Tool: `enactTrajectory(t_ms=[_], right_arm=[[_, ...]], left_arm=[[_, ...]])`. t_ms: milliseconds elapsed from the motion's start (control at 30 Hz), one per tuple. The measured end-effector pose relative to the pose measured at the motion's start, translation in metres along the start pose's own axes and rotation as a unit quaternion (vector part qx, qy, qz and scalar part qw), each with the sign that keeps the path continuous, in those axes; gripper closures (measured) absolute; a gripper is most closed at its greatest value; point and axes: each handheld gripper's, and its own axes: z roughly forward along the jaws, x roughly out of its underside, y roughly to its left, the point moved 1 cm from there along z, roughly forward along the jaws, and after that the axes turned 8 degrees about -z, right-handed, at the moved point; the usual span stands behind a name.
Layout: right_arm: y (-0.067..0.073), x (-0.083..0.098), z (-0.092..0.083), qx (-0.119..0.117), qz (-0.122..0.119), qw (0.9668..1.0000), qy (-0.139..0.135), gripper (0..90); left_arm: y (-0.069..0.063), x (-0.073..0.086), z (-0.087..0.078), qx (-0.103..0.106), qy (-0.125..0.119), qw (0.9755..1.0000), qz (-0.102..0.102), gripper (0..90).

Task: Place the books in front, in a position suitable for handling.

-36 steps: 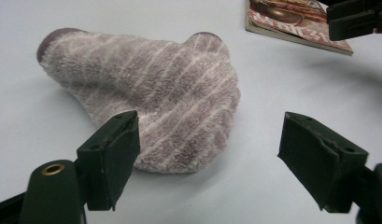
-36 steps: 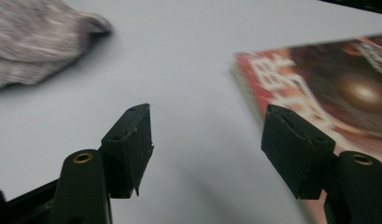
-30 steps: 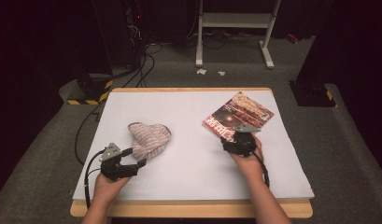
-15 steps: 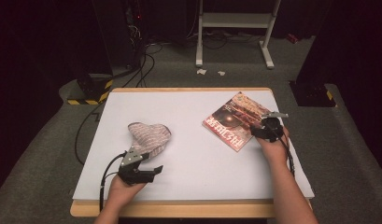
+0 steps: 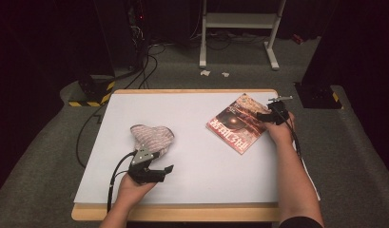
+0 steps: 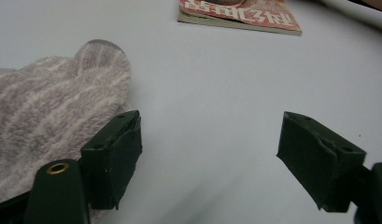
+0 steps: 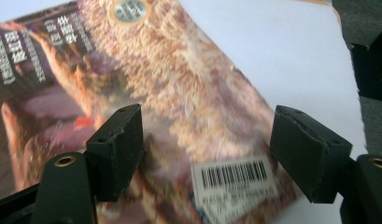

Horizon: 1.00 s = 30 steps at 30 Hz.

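Note:
A glossy book (image 5: 235,124) with a reddish cover lies flat at the right of the white table top (image 5: 201,161). My right gripper (image 5: 262,118) hovers over the book's right corner. Its jaws have just been opening and stand apart, open, above the cover near the barcode label (image 7: 235,179), pressing on nothing. A pink-and-white striped fleece cloth (image 5: 151,137) lies at the left. My left gripper (image 5: 166,174) is open just in front of it. In the left gripper view one jaw rests against the cloth (image 6: 44,107), and the book (image 6: 240,14) shows farther off.
The white sheet ends at a wooden table edge (image 5: 182,213) along the front. Beyond the table, a white metal stand (image 5: 239,28) is at the back, a yellow-black striped base (image 5: 90,97) with cables at the back left, and a black base (image 5: 318,95) at the right.
My right hand has moved from the book's near corner out to its right corner, and the book now lies flat. My left hand has slid right along the front of the cloth.

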Motion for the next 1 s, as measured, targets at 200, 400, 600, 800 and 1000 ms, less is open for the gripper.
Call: enactTrajectory(t_ms=[200, 400, 600, 800, 1000], right_arm=[[-0.005, 0.002, 0.008, -0.006, 0.005, 0.9998, -0.016, 26.7], [-0.009, 0.003, 0.009, 0.0, 0.014, 0.9996, -0.027, 30.1], [-0.012, 0.003, 0.011, 0.006, 0.02, 0.9992, -0.033, 31.4], [-0.014, 0.003, 0.011, 0.008, 0.024, 0.9992, -0.03, 35.9], [-0.008, 0.002, 0.007, 0.004, 0.017, 0.9997, -0.02, 40.9]], left_arm=[[0.003, 0.001, -0.005, -0.005, 0.005, 1.0, -0.002, 21.9], [0.005, 0.002, -0.009, -0.01, 0.012, 0.9999, -0.004, 21.7], [0.004, 0.0, -0.005, -0.005, 0.012, 0.9999, -0.01, 21.8], [0.005, 0.003, -0.002, -0.007, 0.02, 0.9997, -0.009, 21.6], [0.001, 0.002, -0.001, 0.001, 0.016, 0.9999, -0.007, 21.6]])
